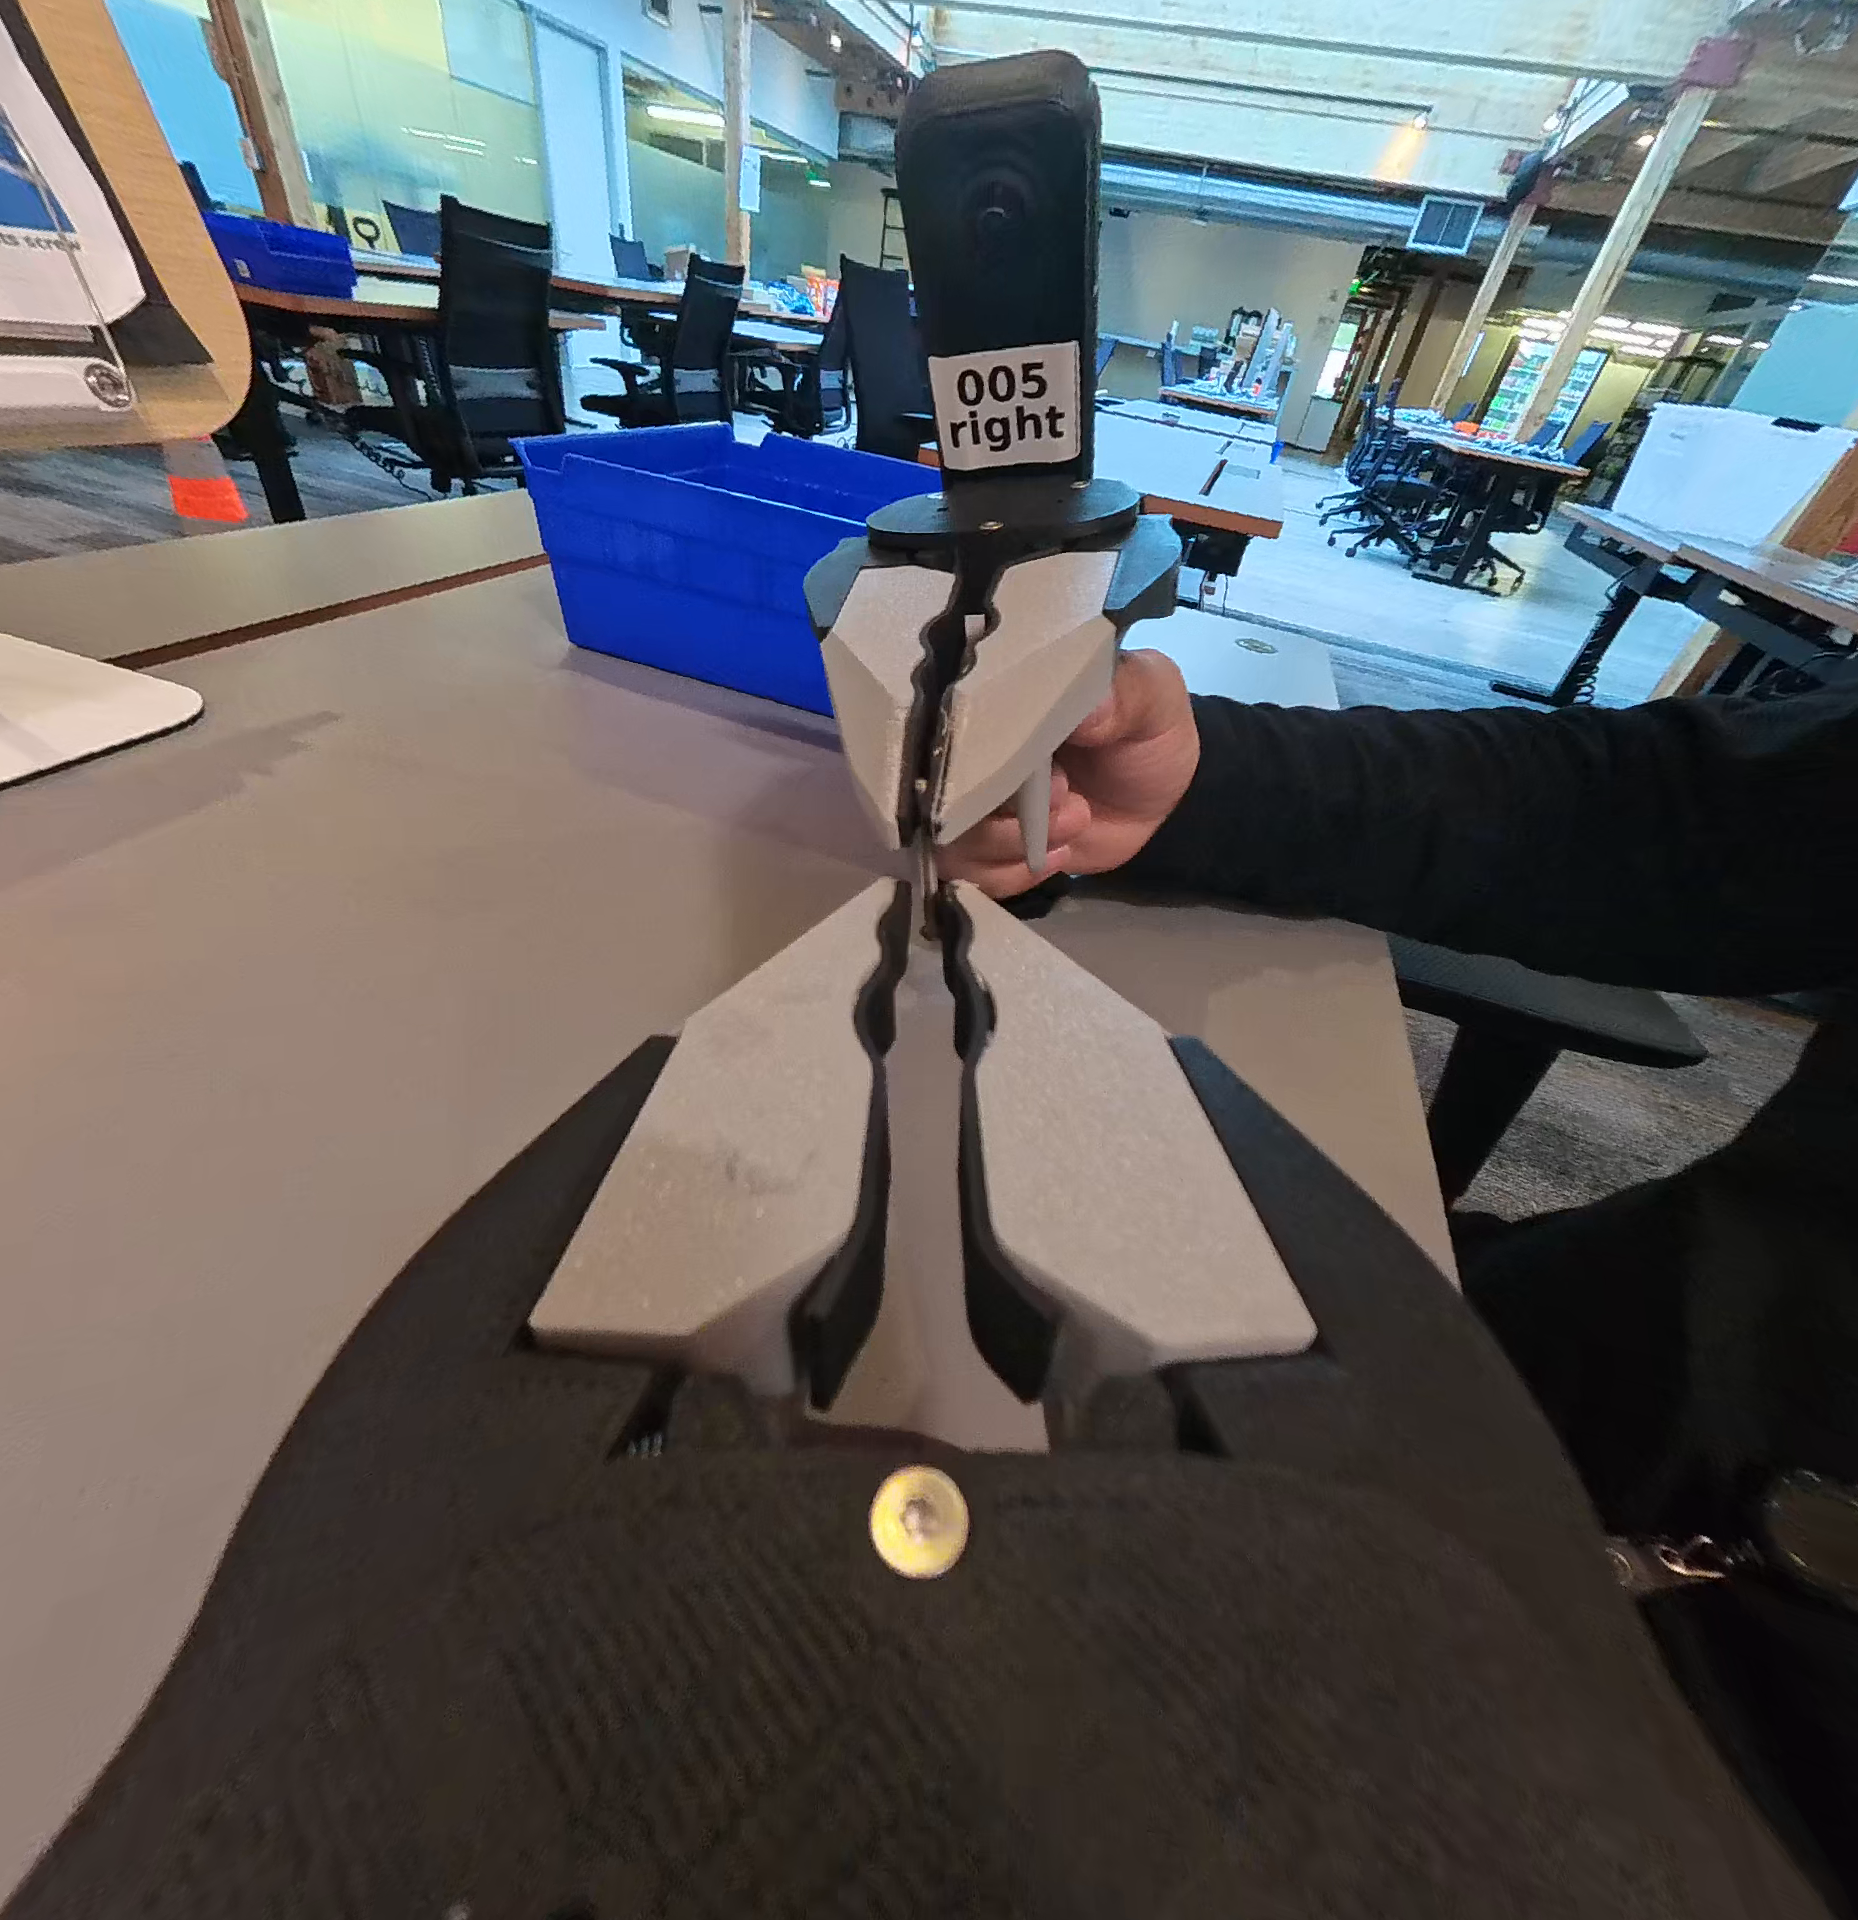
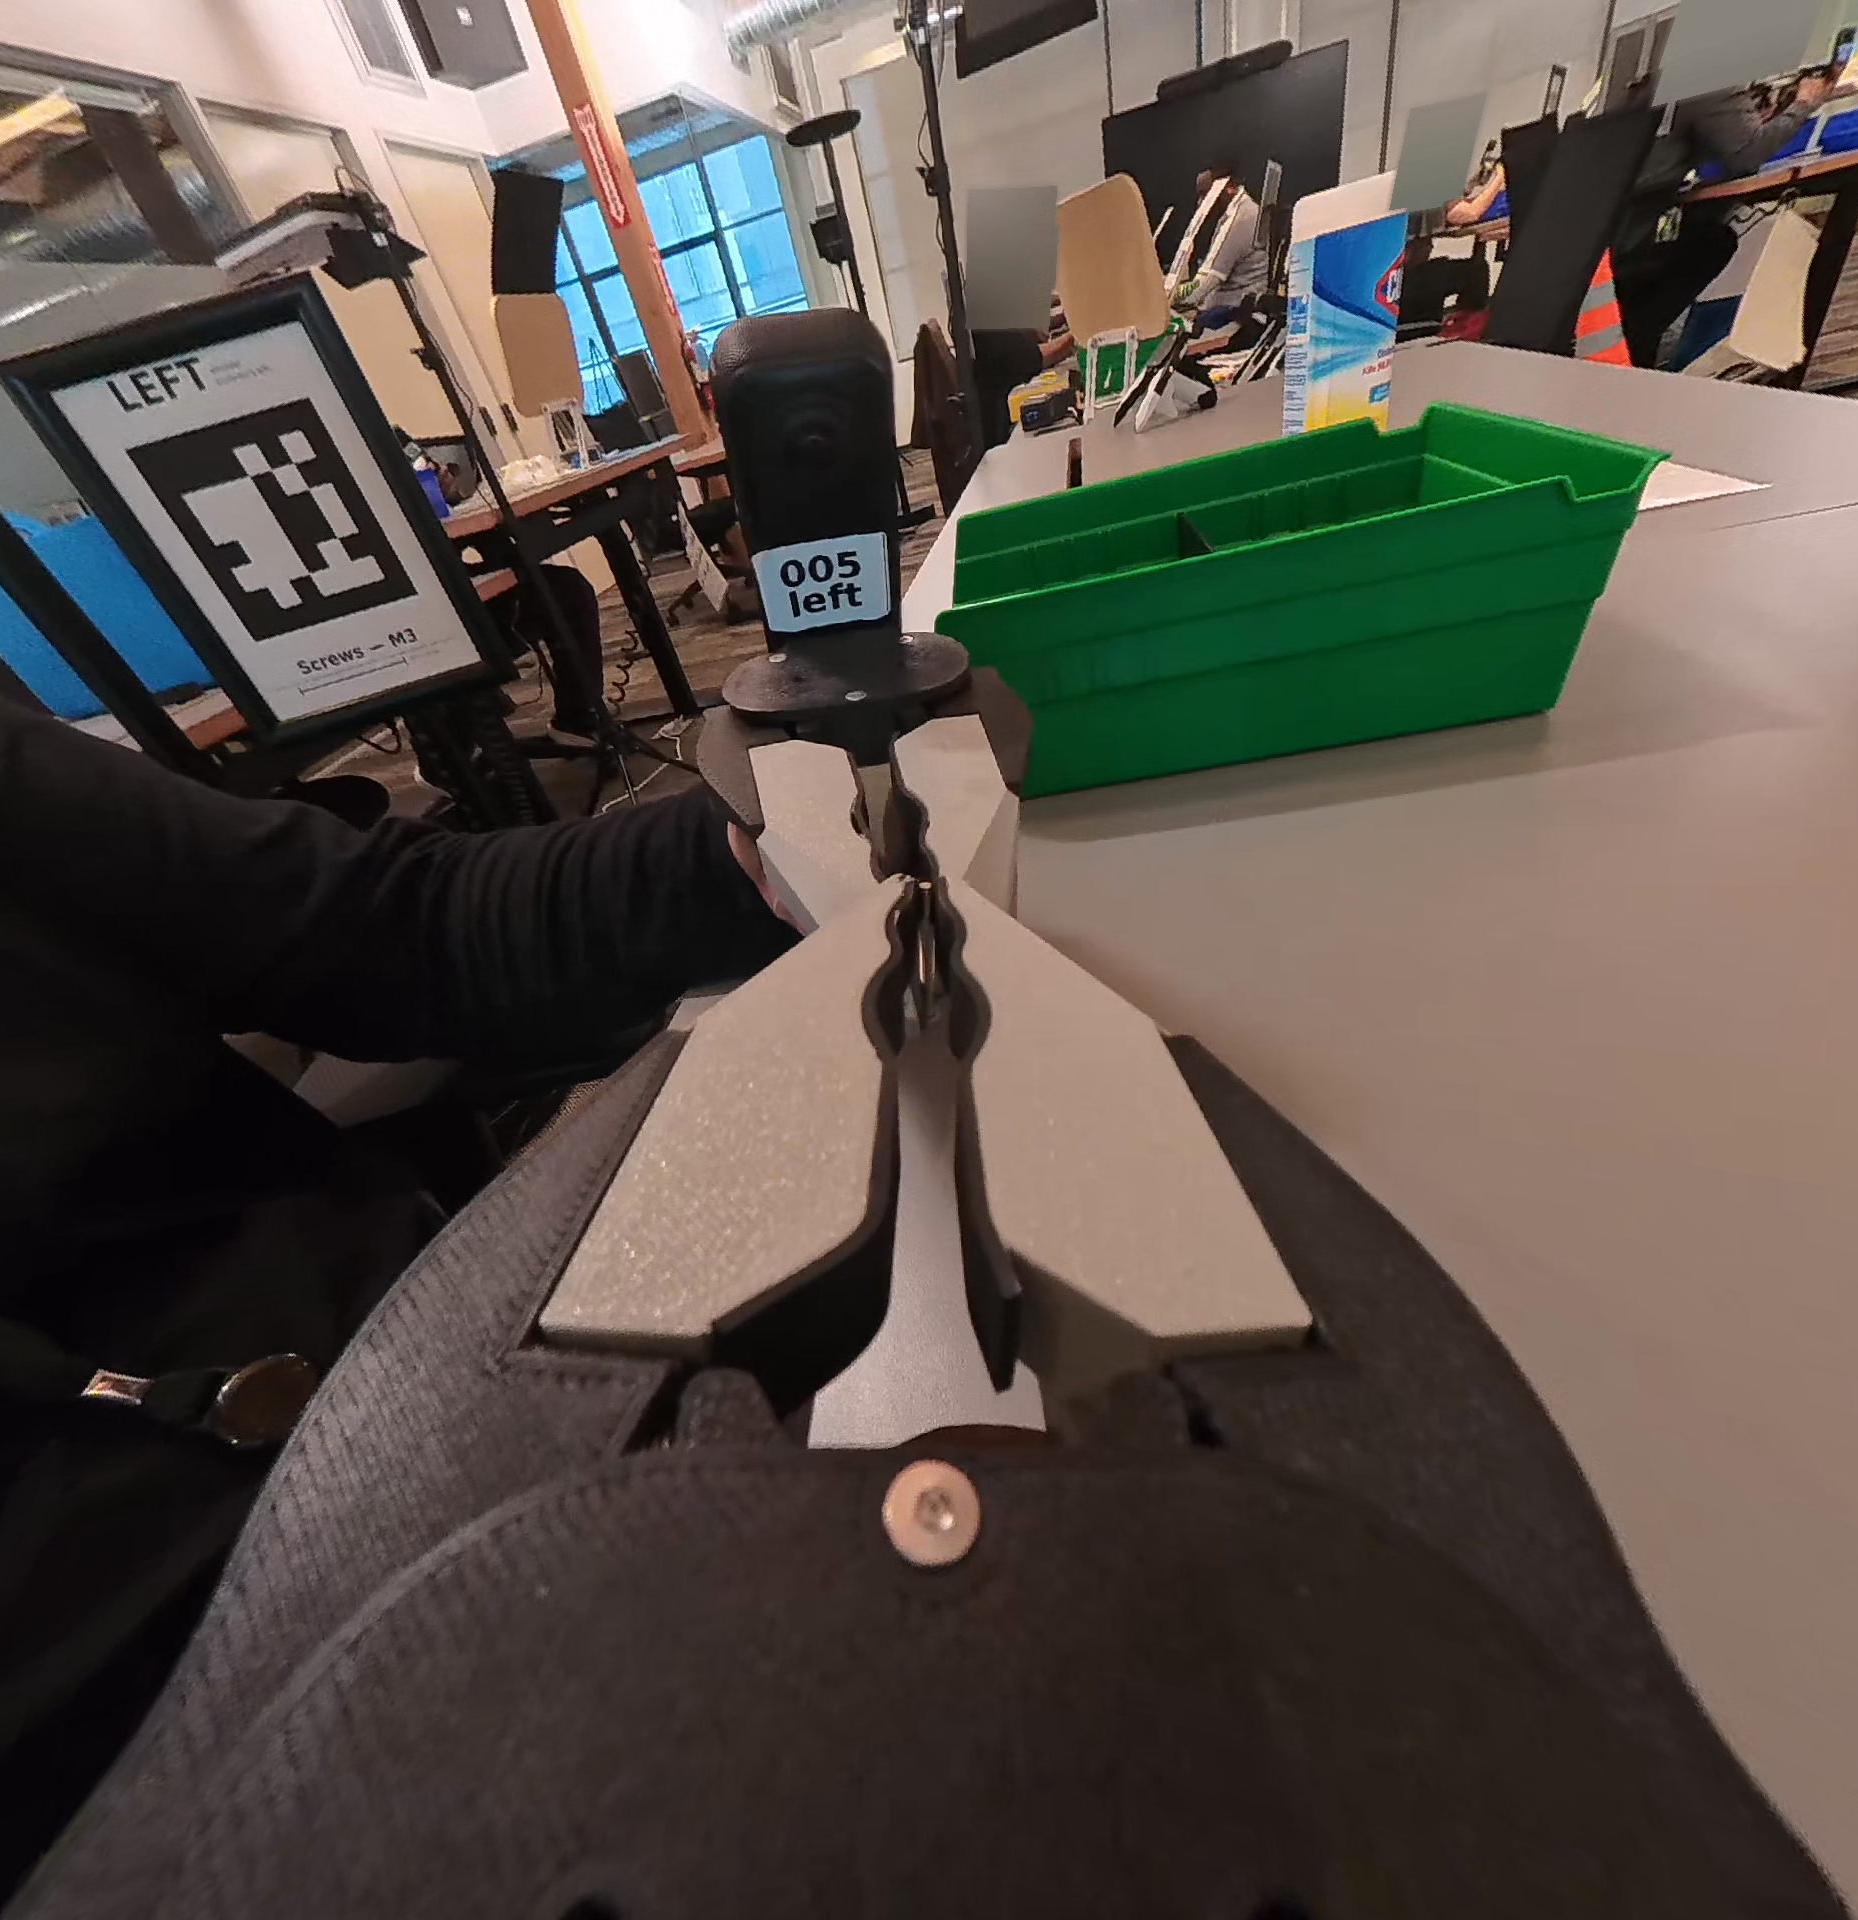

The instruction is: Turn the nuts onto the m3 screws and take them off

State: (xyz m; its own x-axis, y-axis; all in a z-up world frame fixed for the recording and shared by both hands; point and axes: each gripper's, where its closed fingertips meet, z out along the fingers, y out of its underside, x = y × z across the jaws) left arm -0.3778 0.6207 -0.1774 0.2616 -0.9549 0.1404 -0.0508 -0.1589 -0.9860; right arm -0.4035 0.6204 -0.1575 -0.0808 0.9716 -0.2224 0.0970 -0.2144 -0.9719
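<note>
My two grippers meet tip to tip above the grey table (image 1: pixel 281 935). A thin silver M3 screw (image 1: pixel 927 868) bridges the small gap between them. My right gripper (image 2: pixel 920 909) is shut on the screw (image 2: pixel 923 961), which lies lengthwise between its fingers. It also shows in the left wrist view (image 1: pixel 927 831), facing me. My left gripper (image 1: pixel 927 914) is shut on a small metal piece at the screw's end, apparently the nut (image 1: pixel 931 923); it is too small to see clearly. It also shows in the right wrist view (image 2: pixel 909 868).
A blue bin (image 1: pixel 696 582) stands on the table behind the right gripper. A green bin (image 2: pixel 1268 613) stands behind the left gripper. A framed marker sign (image 2: pixel 250 520) stands off the table's edge. A person's hand (image 1: pixel 1112 769) holds the right gripper. The tips of both grippers are at nearly the same place.
</note>
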